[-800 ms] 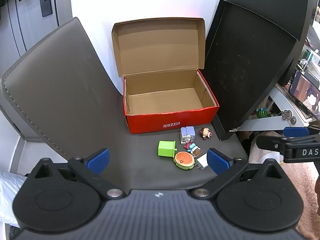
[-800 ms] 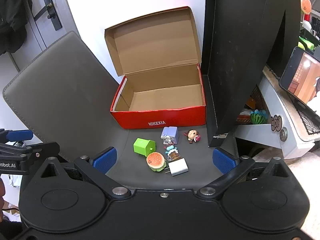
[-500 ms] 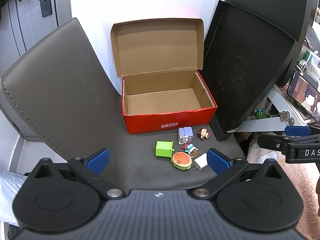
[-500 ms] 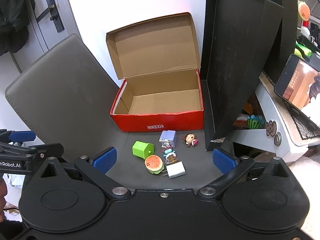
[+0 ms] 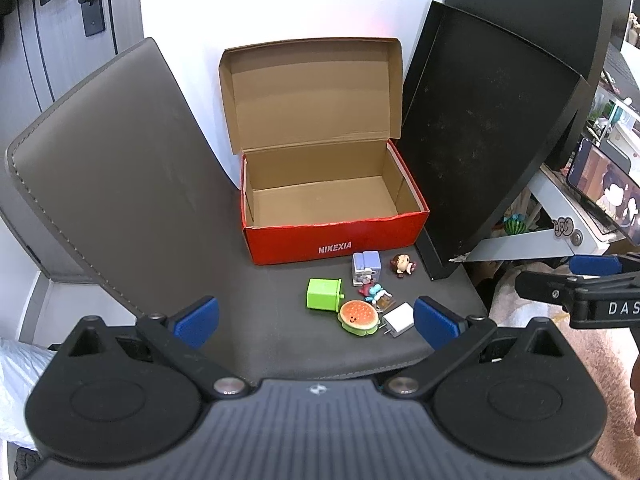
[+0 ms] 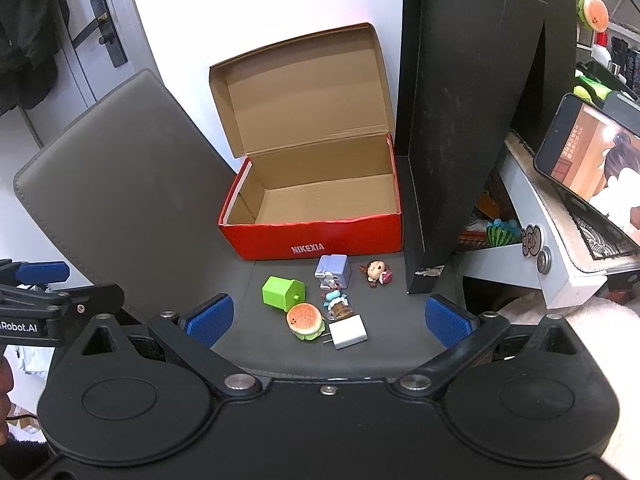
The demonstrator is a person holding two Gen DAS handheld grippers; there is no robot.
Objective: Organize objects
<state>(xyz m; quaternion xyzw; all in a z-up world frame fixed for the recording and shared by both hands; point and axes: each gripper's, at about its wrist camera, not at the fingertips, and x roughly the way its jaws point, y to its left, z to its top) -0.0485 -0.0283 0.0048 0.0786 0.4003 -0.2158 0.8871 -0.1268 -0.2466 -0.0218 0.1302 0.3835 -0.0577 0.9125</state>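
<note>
On the dark grey mat (image 5: 280,344) sits a red shoebox (image 5: 336,238) (image 6: 312,240), lid flipped up against the white wall, its cardboard inside bare. Just in front of it lie the small things to sort: a green block (image 5: 323,295) (image 6: 282,291), a burger toy (image 5: 358,317) (image 6: 305,322), a white charger plug (image 5: 398,318) (image 6: 348,332), a pale lilac cube toy (image 5: 366,266) (image 6: 334,270), a little doll (image 5: 402,265) (image 6: 376,271) and a small blue-topped figure (image 5: 376,294) (image 6: 336,304). They are huddled close, some touching, all outside the box. A black panel (image 5: 480,140) leans just right of the box, and a phone (image 6: 588,152) glows on the side shelf. Both tools hover above the near edge, tilted downward. The left gripper (image 5: 316,320) is spread wide with nothing between its blue pads (image 5: 196,320); the right gripper (image 6: 328,322) is likewise released and holds nothing.
</note>
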